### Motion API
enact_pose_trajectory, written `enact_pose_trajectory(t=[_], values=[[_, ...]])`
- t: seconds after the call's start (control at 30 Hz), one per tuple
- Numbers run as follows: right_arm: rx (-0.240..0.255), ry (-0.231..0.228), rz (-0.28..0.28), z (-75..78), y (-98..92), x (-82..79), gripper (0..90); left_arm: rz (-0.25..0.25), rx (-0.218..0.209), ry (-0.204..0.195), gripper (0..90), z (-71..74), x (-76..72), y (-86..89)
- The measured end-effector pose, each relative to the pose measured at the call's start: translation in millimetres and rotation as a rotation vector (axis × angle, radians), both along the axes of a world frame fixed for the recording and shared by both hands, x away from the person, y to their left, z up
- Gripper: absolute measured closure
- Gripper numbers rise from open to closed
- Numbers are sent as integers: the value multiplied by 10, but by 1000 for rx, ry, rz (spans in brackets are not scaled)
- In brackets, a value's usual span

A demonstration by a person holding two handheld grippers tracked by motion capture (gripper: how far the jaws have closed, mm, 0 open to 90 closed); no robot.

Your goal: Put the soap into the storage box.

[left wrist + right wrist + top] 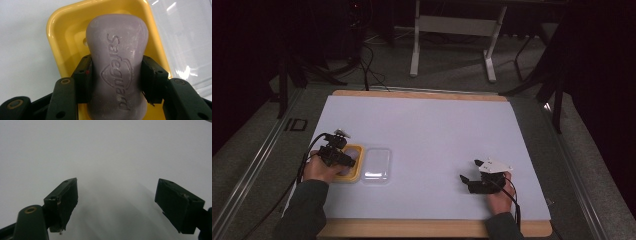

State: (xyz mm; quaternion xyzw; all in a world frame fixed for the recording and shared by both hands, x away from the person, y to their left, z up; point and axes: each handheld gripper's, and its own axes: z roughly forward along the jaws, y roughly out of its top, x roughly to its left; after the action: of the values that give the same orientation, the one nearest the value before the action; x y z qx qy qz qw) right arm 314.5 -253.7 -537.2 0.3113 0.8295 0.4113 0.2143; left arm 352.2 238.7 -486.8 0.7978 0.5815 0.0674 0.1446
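Gripping a pale lilac bar of soap (116, 72) stamped with raised lettering, the left gripper (116, 77) has its two black fingers (83, 77) clamped on the bar's narrow waist, one pad on each side. Soap sits lengthwise over a glossy yellow plastic soap dish (56, 32), rounded-rectangle in shape; whether the bar rests on the dish floor or is held just above it cannot be told. A drain hole in the dish floor shows just beside the bar.

High view: left gripper (343, 159) over the yellow dish (358, 172), near the counter's left edge, closer to the front edge than the back. Clear plastic rectangular lid (377, 164) lies flat just beside the dish, on the side toward the counter's middle; the two look to be touching or nearly so.

Right gripper (468, 178) sits well apart, near the front right corner of the white-topped counter (432, 125), held in the person's hand. Its fingers (62, 200) stand wide apart, released, nothing between them but bare white surface.
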Motion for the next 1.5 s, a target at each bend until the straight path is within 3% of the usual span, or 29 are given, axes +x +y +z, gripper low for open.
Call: enact_pose_trajectory(t=[0.5,0.7,1.07,1.17,1.27,1.37,1.4,1.5], values=[[-1,1,2,-1,3,-1,183,-2,6,8,491,-63,17,-19],[-3,1,2,-2,5,-1,183,-9,-12,30,418,-72,32,-22],[-5,0,2,-2,7,-3,183,-18,-12,18,340,11,42,-12],[-6,-1,2,-2,7,-3,183,-25,-12,-2,340,81,29,-21],[-6,-1,2,-2,7,-3,183,-36,-49,-36,327,172,1,-47],[-6,-1,2,-2,7,-3,182,-59,-52,-60,327,239,-17,-94],[-7,-1,2,-2,8,-3,183,-97,-56,-80,327,296,-32,-159],[-6,-1,1,-2,7,-3,183,-135,-60,-102,327,349,-55,-284]])
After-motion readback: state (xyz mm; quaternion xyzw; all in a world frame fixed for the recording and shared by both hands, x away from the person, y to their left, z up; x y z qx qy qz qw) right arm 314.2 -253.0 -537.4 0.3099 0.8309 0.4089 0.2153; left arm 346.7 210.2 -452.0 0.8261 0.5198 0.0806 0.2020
